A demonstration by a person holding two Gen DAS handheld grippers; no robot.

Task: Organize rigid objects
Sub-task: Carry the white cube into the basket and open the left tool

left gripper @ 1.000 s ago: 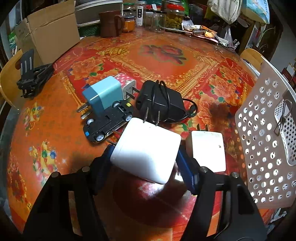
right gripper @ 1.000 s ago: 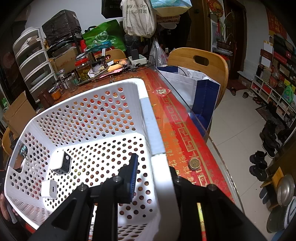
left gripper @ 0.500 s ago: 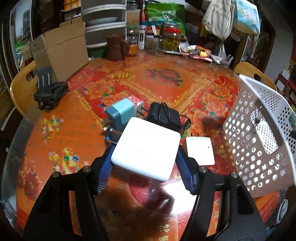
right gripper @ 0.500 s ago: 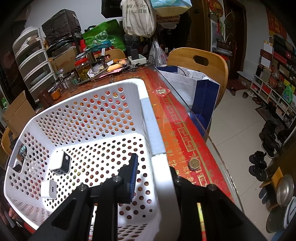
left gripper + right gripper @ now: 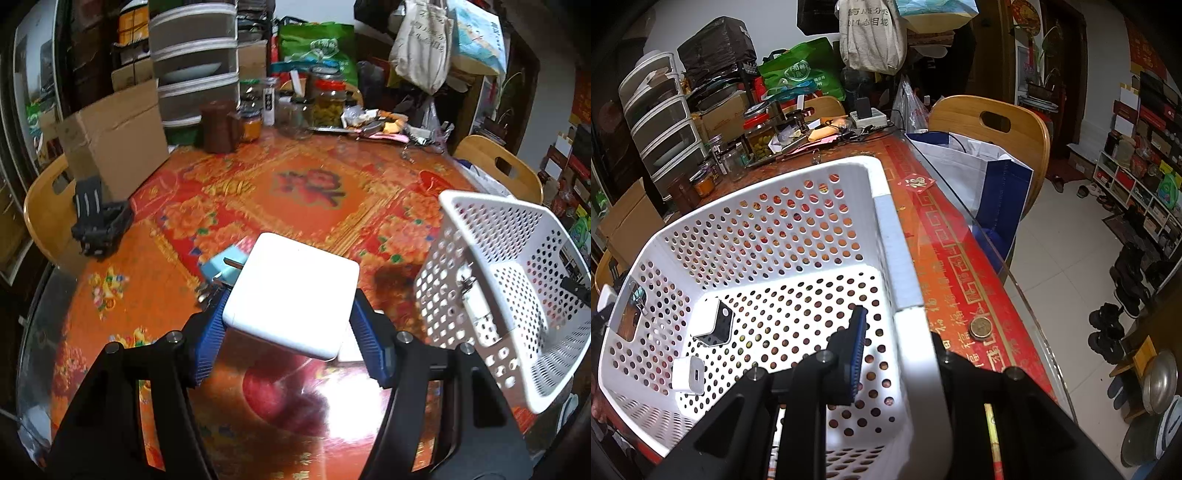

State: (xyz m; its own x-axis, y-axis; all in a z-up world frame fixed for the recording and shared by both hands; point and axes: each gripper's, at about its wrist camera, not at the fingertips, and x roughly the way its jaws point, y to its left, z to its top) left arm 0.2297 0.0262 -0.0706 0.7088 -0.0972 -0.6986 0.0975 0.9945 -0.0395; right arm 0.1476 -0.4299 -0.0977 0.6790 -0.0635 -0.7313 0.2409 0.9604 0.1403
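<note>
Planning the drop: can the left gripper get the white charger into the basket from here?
Probably yes: the left gripper holds the white charger aloft, and the basket, tilted toward it, shows nothing between.

White square charger (image 5: 291, 295) aloft, tilted, beside perforated white basket (image 5: 517, 236)

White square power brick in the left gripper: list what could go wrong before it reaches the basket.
1. The glossy white square power brick is pinched only at its sides by the left gripper; it may slip.
2. The white perforated plastic basket is tilted, its wall clamped by the right gripper; a dropped brick could knock it loose.
3. Two small white chargers lie inside; the brick may strike them.
</note>
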